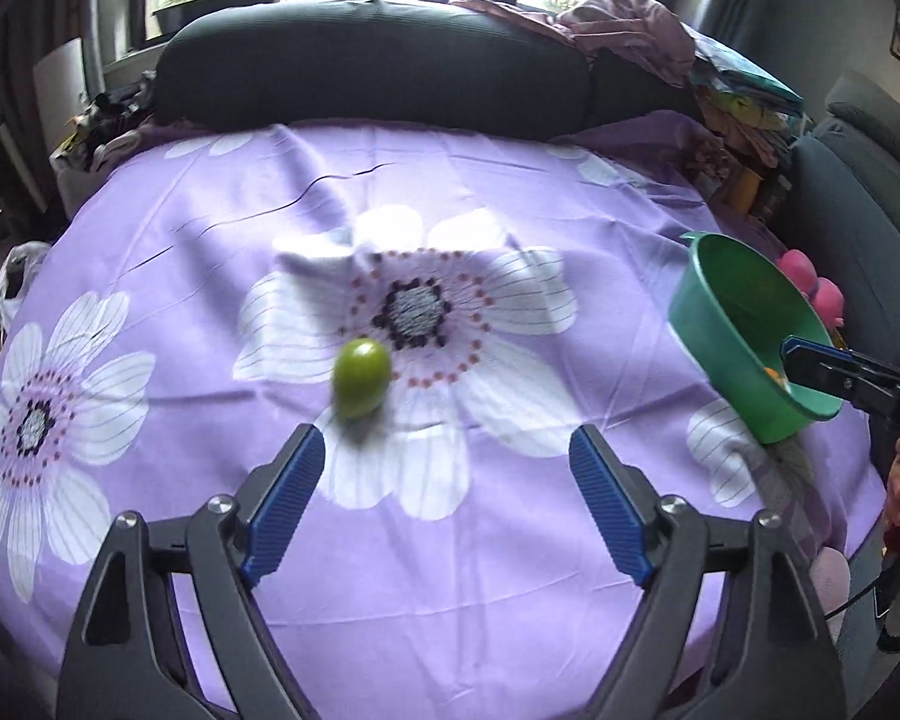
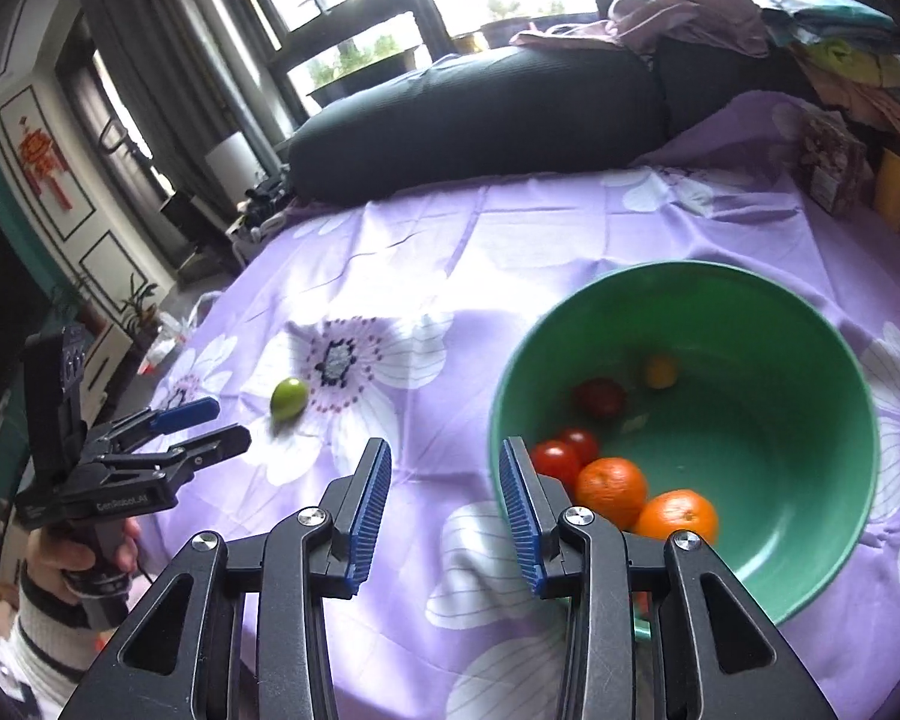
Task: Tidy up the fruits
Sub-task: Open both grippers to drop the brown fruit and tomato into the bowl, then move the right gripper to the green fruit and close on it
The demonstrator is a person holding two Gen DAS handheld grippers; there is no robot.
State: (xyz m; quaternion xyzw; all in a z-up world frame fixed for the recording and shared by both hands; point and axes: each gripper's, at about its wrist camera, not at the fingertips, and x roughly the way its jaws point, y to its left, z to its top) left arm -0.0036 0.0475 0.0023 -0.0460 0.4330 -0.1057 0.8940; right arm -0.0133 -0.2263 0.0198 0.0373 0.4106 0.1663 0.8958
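Note:
A small green fruit [image 1: 361, 378] lies on the purple flowered cloth, just ahead of my open, empty left gripper [image 1: 447, 450] and nearer its left finger; it also shows in the right wrist view [image 2: 289, 398]. A green bowl [image 2: 822, 396] holds two oranges [image 2: 611, 491], red tomatoes [image 2: 557, 459] and a small yellow fruit [image 2: 660, 371]. My right gripper [image 2: 444, 462] is open; its right finger sits just inside the bowl's near rim, its left finger outside. In the left wrist view the bowl [image 1: 720, 306] appears tilted at the right.
The round table [image 1: 450, 570] is covered by the purple cloth. A dark cushion [image 1: 372, 60] lies along its far edge. Piled clothes [image 1: 630, 30] sit at the back right. A pink object [image 1: 810, 288] lies behind the bowl.

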